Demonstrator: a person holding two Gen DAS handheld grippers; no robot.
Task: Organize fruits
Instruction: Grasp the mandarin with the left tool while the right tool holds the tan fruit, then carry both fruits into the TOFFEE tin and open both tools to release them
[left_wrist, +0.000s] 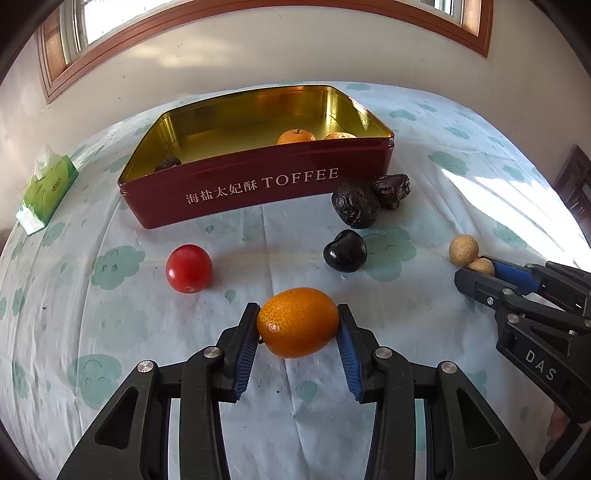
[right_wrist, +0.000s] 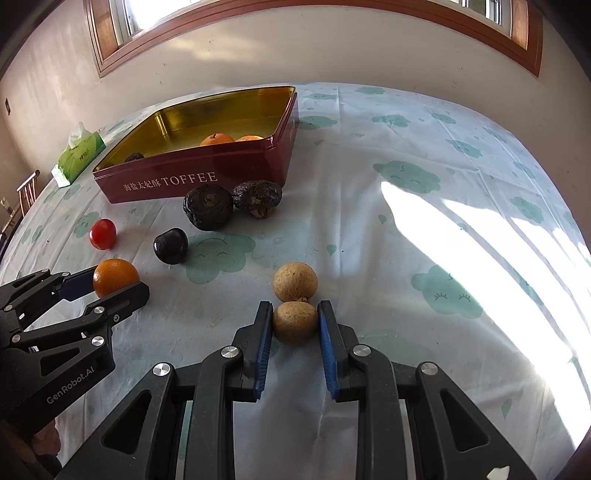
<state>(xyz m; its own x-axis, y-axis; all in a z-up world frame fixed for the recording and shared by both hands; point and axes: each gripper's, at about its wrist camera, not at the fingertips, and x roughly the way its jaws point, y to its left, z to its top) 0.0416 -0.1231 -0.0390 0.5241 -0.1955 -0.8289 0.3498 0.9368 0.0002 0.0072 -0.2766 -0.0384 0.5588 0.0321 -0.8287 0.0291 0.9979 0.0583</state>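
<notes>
Daylight enters through the wood-framed window (left_wrist: 258, 14) along the top of both views, its panes blown out to white. A hard, overexposed patch of sun lies across the pale cloud-printed cloth on the desk (right_wrist: 480, 236) at the right of the right wrist view, wiping out the print there; a smaller streak shows in the left wrist view. The open red tin with the gold interior (left_wrist: 258, 118) glows warmly, and its inner walls mirror the light. The glossy orange oval citrus fruit (left_wrist: 297, 322) carries a small highlight and casts a soft shadow. Fisheye distortion bends the edges, and dark vignetting fills the corners. Focus is fair, perhaps softer towards the rim.
</notes>
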